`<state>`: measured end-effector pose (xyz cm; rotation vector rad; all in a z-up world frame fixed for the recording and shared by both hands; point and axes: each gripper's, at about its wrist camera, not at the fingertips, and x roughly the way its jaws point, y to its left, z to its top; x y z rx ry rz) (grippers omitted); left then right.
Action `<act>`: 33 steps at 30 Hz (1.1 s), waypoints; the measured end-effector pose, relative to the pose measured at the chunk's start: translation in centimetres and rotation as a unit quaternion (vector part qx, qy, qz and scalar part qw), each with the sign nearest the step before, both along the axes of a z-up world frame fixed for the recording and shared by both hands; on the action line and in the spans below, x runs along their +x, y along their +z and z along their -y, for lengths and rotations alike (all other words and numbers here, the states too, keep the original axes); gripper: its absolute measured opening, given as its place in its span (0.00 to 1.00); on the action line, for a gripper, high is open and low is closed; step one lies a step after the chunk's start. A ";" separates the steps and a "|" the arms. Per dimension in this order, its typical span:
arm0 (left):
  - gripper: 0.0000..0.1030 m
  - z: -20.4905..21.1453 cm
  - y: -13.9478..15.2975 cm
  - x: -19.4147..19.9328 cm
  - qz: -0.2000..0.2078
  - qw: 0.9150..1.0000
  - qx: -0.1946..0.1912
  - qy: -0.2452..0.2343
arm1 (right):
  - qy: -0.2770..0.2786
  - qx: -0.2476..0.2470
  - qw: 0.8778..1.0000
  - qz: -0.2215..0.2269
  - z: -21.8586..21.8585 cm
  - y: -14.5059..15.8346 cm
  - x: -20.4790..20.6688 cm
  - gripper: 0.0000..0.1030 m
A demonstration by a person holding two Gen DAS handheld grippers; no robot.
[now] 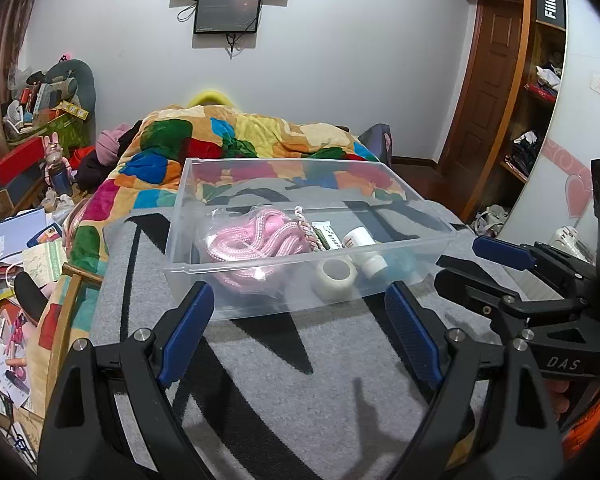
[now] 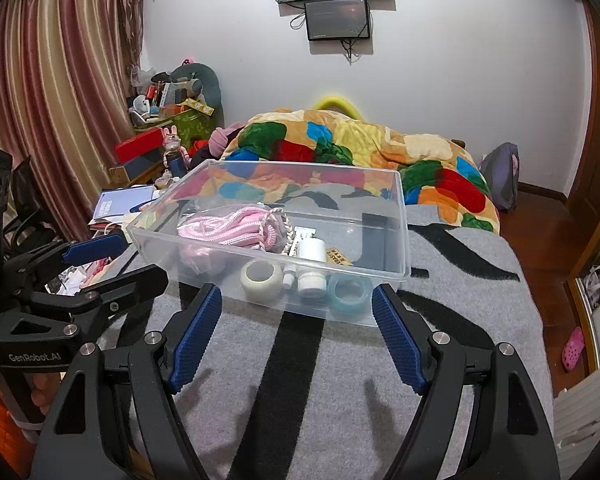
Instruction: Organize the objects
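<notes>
Clear plastic bin (image 2: 384, 216) sits on the grey blanket (image 2: 460, 320), gathering pink rope (image 2: 228, 226), tape rolls (image 2: 261, 275) and small bottles (image 2: 311, 249) in one place. Left gripper (image 1: 298, 312) and right gripper (image 2: 296, 312) hover just before the bin, both spread, empty.

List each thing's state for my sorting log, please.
left gripper: open, empty
right gripper: open, empty
clear plastic bin: lidless, upright on the grey blanket
pink rope: bundled, in bin
white tape roll: in bin
blue tape roll: in bin
</notes>
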<state>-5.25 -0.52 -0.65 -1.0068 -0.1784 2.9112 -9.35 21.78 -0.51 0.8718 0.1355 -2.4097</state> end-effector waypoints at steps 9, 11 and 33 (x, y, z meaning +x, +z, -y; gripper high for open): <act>0.85 -0.1 -0.1 0.0 0.001 1.000 0.001 0.000 | 0.001 0.000 1.000 0.001 0.0 0.0 0.0 0.73; 0.85 -0.2 -0.1 0.0 0.001 1.000 0.001 -0.001 | 0.001 -0.001 1.000 0.000 0.0 0.0 0.0 0.73; 0.85 -0.2 0.1 0.4 -0.002 1.000 0.004 -0.004 | -0.001 -0.002 1.000 0.001 0.0 0.0 0.0 0.73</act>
